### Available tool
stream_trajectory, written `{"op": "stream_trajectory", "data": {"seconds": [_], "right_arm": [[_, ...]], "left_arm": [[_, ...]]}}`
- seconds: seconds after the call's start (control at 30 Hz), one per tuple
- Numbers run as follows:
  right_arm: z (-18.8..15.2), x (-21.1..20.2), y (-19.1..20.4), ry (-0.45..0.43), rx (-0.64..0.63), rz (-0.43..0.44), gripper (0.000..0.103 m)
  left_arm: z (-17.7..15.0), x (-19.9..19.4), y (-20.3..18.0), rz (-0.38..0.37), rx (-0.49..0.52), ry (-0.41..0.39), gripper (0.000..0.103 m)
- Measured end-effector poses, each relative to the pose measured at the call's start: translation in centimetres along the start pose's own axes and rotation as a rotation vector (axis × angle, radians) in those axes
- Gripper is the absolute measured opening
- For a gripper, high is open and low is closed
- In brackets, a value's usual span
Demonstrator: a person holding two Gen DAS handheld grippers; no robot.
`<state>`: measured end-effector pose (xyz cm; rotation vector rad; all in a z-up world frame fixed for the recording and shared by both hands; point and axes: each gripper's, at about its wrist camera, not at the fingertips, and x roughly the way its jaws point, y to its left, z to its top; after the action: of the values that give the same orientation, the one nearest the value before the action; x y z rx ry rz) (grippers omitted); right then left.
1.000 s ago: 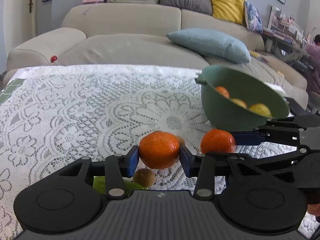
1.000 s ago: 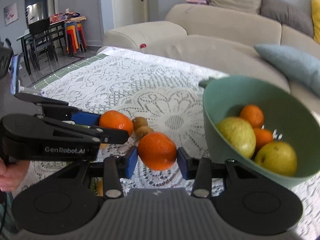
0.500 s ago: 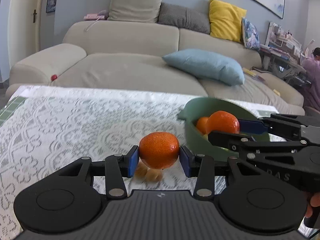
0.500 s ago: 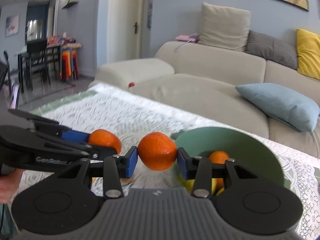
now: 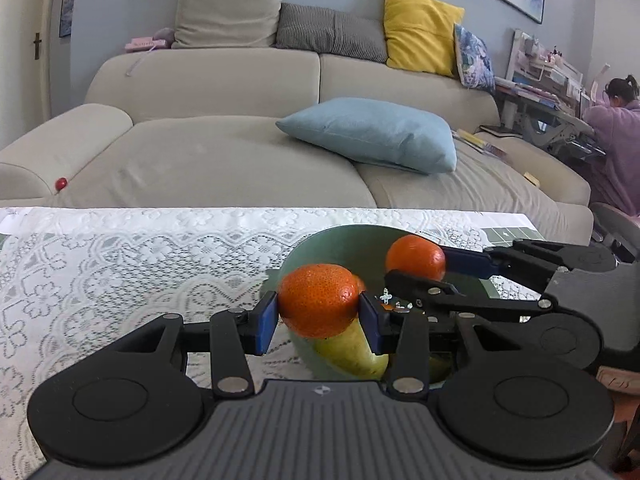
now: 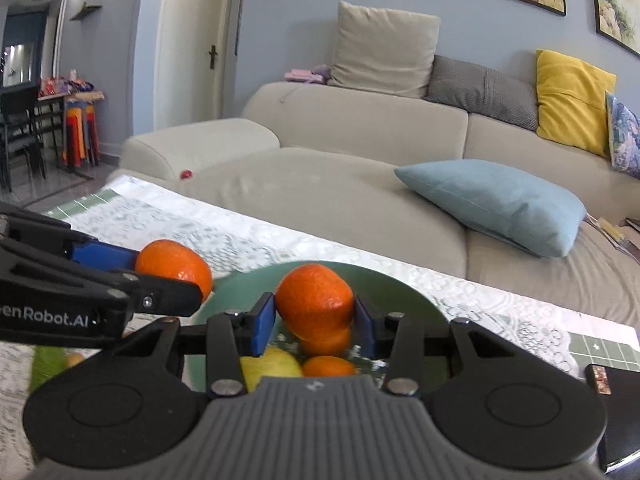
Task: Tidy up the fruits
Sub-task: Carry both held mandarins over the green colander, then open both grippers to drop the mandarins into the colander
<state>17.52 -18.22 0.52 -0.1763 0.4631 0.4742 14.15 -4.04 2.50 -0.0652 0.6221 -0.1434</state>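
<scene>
My left gripper (image 5: 319,312) is shut on an orange tangerine (image 5: 318,300) and holds it at the left rim of the green bowl (image 5: 320,240). My right gripper (image 6: 315,318) is shut on a second tangerine (image 6: 314,300) and holds it above the middle of the bowl (image 6: 400,288). Each gripper shows in the other's view: the right one (image 5: 416,268) with its tangerine (image 5: 416,258), the left one (image 6: 172,276) with its tangerine (image 6: 174,260). In the bowl lie yellow-green fruit (image 6: 272,366) and more tangerines (image 6: 328,366).
The table carries a white lace cloth (image 5: 120,264). A beige sofa (image 5: 224,148) with a blue cushion (image 5: 372,132) stands behind it. A dark flat object (image 6: 612,400) lies at the table's right edge. A small brown fruit (image 6: 74,359) lies at the left.
Both grippers have risen and moved toward the bowl with their tangerines. The right one is now over the bowl, the left one at its rim. The small brown fruits have dropped out of the left view.
</scene>
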Motion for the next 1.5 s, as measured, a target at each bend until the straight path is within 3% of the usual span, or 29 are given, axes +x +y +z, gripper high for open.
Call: {"op": "stream_trajectory", "data": {"seconds": [0.63, 0.9, 1.27, 1.5], "right_arm": [[-1.6, 4.9, -2.1, 0.153, -0.064, -0.049, 0.040], [-2.2, 6.0, -1.8, 0.189, -0.068, -0.047, 0.041], [-2.3, 6.4, -1.8, 0.190, -0.059, -0.067, 0.041], [-2.1, 5.9, -1.6, 0.169, -0.061, -0.081, 0.045]], "left_arm": [[0.4, 5.6, -2.1, 0.010, 0.063, 0.118, 0.049], [0.5, 6.5, -2.0, 0.019, 0.071, 0.124, 0.049], [0.4, 7.5, -1.3, 0.042, 0.025, 0.121, 0.052], [0.4, 7.0, -1.3, 0.049, 0.029, 0.108, 0.060]]}}
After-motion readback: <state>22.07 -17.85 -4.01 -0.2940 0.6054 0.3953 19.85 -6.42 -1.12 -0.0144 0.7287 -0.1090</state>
